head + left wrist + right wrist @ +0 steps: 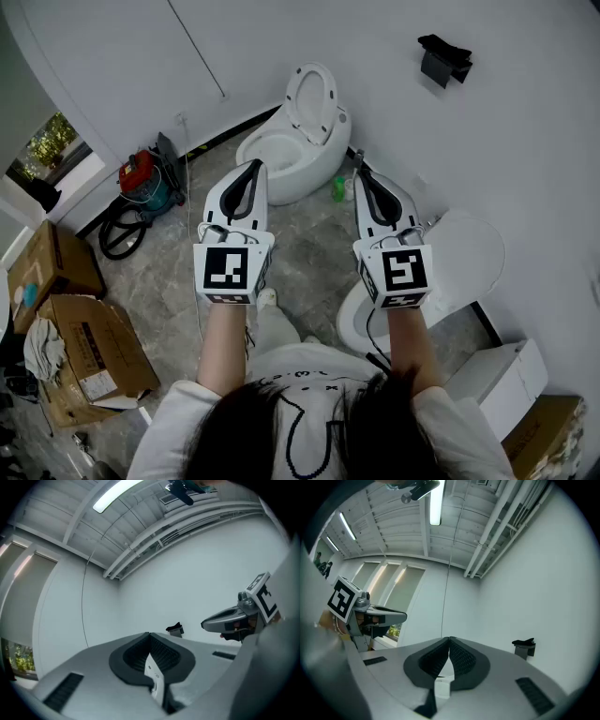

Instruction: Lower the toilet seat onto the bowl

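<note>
Dark hair (300, 427) and a white shirt (187, 417) are seen closest, on the near side of the toilet (281, 155). Far left of the toilet, cardboard boxes (80, 328) are stacked on the floor (309, 244). A red and blue vacuum cleaner (142, 180) is stood closer to the toilet on that same side. The left tool (254, 167) is held just short of the toilet's bowl, apart from it. Its jaws are pressed together with nothing between them. The toilet seat (312, 94) is raised upright behind the bowl, so the bowl is open. A green bottle (338, 190) is set on the floor just right of the toilet. The right tool (360, 172) is held beside that bottle, its jaws likewise closed and empty. Right of the toilet and nearer the person, a second toilet (464, 253) is partly covered by the person's arm (417, 347). A black holder (443, 58) is fixed on the wall (525, 141), beyond and right of the toilet.
</note>
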`<act>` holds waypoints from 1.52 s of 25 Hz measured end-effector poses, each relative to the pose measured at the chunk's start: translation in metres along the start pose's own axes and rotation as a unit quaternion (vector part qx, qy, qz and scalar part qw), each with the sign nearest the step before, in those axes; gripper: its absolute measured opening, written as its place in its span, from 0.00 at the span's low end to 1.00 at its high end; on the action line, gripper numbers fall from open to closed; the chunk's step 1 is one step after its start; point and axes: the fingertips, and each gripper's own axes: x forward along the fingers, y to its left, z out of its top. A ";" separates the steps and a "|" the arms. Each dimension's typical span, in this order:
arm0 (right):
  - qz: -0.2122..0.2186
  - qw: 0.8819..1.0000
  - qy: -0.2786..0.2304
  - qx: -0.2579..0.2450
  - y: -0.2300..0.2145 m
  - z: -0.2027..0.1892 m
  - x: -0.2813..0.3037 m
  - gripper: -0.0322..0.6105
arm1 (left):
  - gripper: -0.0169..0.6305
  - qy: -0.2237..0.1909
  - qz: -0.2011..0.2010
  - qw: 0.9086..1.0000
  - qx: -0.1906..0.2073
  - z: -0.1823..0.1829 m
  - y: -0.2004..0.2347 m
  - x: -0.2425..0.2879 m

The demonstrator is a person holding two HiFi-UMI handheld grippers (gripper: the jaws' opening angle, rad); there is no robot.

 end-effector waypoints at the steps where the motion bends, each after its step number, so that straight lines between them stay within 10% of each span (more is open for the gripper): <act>1: 0.000 1.000 0.001 0.002 0.000 -0.001 0.001 0.10 | 0.04 0.001 0.000 1.000 -0.001 0.000 0.000 0.000; 19: -0.002 0.999 0.020 0.038 -0.036 -0.040 0.077 0.10 | 0.04 0.027 -0.011 0.999 -0.021 -0.045 0.029 0.085; 38: -0.026 0.997 0.050 0.049 -0.099 -0.097 0.286 0.10 | 0.04 0.051 -0.042 0.997 -0.039 -0.123 0.127 0.277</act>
